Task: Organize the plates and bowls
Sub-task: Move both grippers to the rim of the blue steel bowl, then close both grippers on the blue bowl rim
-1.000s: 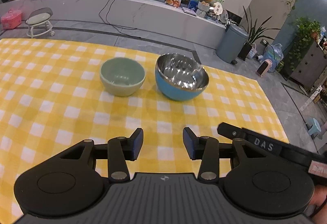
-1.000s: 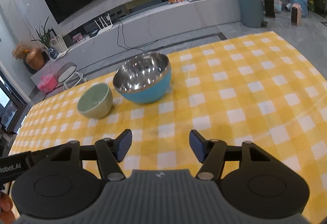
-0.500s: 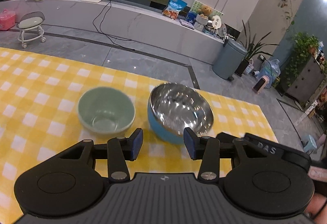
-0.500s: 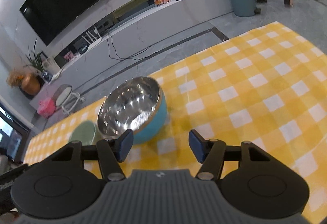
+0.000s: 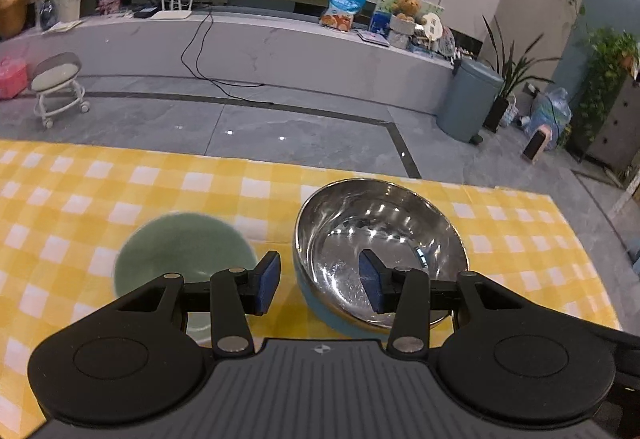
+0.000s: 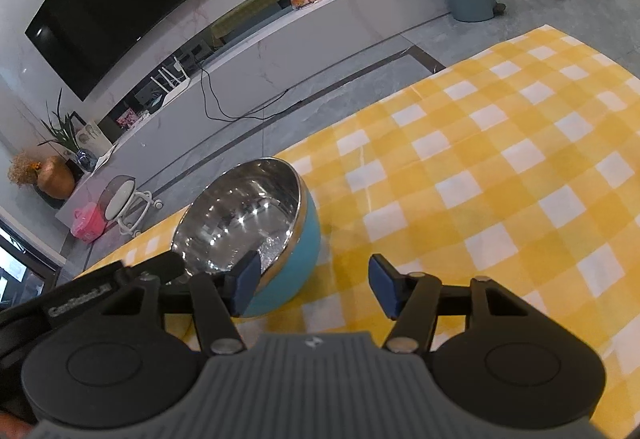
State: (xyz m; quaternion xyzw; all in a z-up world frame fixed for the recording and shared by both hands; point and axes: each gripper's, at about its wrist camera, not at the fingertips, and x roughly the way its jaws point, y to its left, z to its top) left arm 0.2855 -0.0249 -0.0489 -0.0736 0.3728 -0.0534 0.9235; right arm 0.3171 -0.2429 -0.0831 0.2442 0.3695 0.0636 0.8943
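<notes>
Green bowl (image 5: 182, 251) only in left view, left gripper (image 5: 318, 285) closing astride steel bowl (image 5: 380, 251) rim, right gripper (image 6: 314, 289) open, empty.

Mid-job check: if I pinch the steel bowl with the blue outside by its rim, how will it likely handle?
The steel bowl looks thin-walled, so probably light for its size. Its polished, mirror-like lining suggests a pad may slip on the rim. The rounded blue underside narrows toward the base, so a push could rock or tip it on the checked cloth rather than slide it.
</notes>
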